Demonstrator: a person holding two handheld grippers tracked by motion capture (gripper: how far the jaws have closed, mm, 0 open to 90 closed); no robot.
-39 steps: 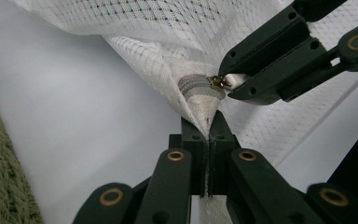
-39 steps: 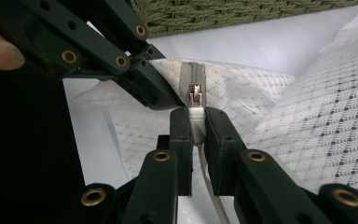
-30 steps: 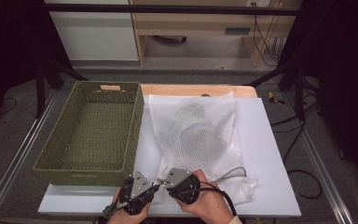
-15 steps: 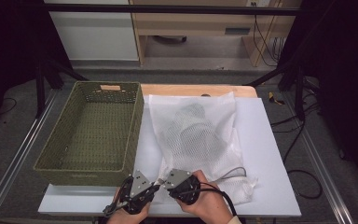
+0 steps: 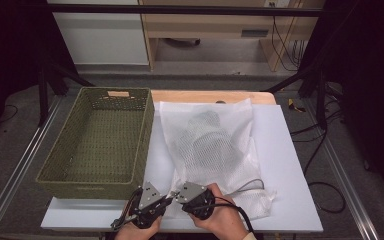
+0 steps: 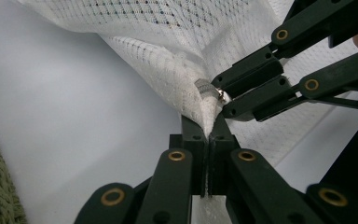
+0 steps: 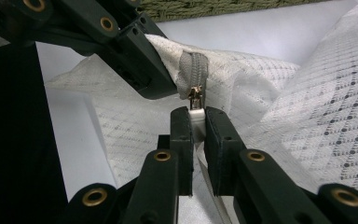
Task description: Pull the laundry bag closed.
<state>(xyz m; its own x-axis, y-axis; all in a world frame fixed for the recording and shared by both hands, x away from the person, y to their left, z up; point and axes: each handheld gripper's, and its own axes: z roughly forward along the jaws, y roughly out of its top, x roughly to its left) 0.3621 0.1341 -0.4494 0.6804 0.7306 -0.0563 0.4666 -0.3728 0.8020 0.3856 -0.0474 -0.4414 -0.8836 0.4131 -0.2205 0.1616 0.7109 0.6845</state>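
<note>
Nothing has moved since a moment ago: both claws stay side by side at the near edge of the white tabletop (image 5: 280,150). Left claw (image 6: 208,140) is pinched tight on the corner of the white mesh bag (image 5: 212,145), and right claw (image 7: 196,122) is squeezed shut on the bag's zipper pull (image 7: 196,112). Farther back, the bag lies flat, just beside the green basket (image 5: 97,175).
</note>
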